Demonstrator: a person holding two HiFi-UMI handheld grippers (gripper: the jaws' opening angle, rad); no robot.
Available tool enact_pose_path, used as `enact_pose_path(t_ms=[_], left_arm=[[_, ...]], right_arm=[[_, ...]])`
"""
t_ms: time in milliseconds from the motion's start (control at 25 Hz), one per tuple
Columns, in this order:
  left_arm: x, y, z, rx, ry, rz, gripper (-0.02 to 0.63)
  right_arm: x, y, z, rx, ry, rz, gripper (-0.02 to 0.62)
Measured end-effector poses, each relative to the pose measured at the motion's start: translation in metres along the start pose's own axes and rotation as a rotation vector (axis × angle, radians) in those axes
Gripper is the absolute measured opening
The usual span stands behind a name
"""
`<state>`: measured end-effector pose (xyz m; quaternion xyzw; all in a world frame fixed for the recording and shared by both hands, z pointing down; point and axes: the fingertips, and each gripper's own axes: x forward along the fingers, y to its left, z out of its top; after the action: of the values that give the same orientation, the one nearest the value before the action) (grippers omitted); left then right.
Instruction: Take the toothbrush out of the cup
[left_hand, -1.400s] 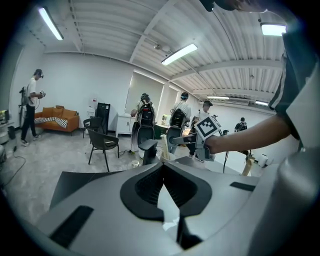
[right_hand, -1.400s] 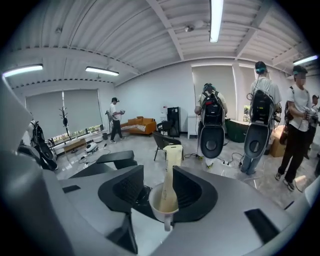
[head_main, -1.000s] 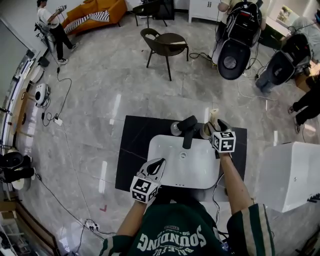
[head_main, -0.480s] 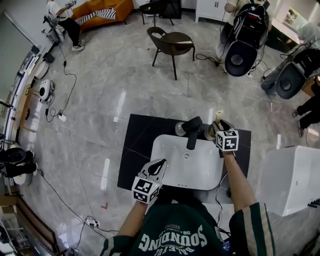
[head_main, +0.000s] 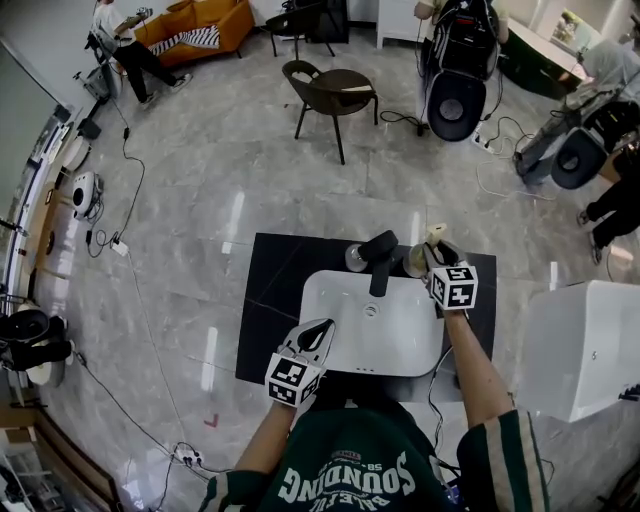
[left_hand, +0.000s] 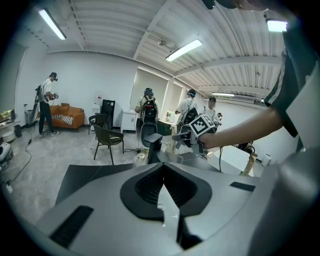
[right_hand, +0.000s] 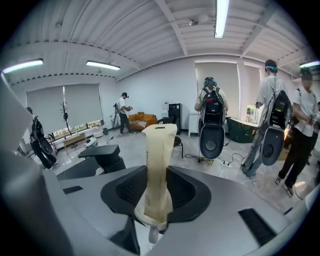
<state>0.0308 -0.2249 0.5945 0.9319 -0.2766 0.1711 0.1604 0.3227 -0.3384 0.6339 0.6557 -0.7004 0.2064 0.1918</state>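
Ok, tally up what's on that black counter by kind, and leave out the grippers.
Cups: 2
Toothbrush: 1
Faucet: 1
Sink: 1
Total: 5

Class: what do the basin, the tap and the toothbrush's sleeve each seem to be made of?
Basin: probably glazed ceramic; smooth, glossy white. Tap: likely metal with matte black coating; blocky, no shine. Toothbrush sleeve: cream paper or thin film, uncertain; flat, matte, small print along one edge.
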Motion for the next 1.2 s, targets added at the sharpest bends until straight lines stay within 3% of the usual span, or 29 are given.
enact_pose_path(t_ms=[640,1200], left_arm=[[-0.014,-0.008,0.009,0.027,-0.040,-0.058,0.011],[-0.014,-0.017,0.001,0.037,-0.056,-0.121,0.011]], right_arm=[[-0.074,0.019,0.054,-0.028,-0.191,-0.053,0.138],[-0.113,0.076,0.000,-0.077,-0.156,-0.028,0.138]])
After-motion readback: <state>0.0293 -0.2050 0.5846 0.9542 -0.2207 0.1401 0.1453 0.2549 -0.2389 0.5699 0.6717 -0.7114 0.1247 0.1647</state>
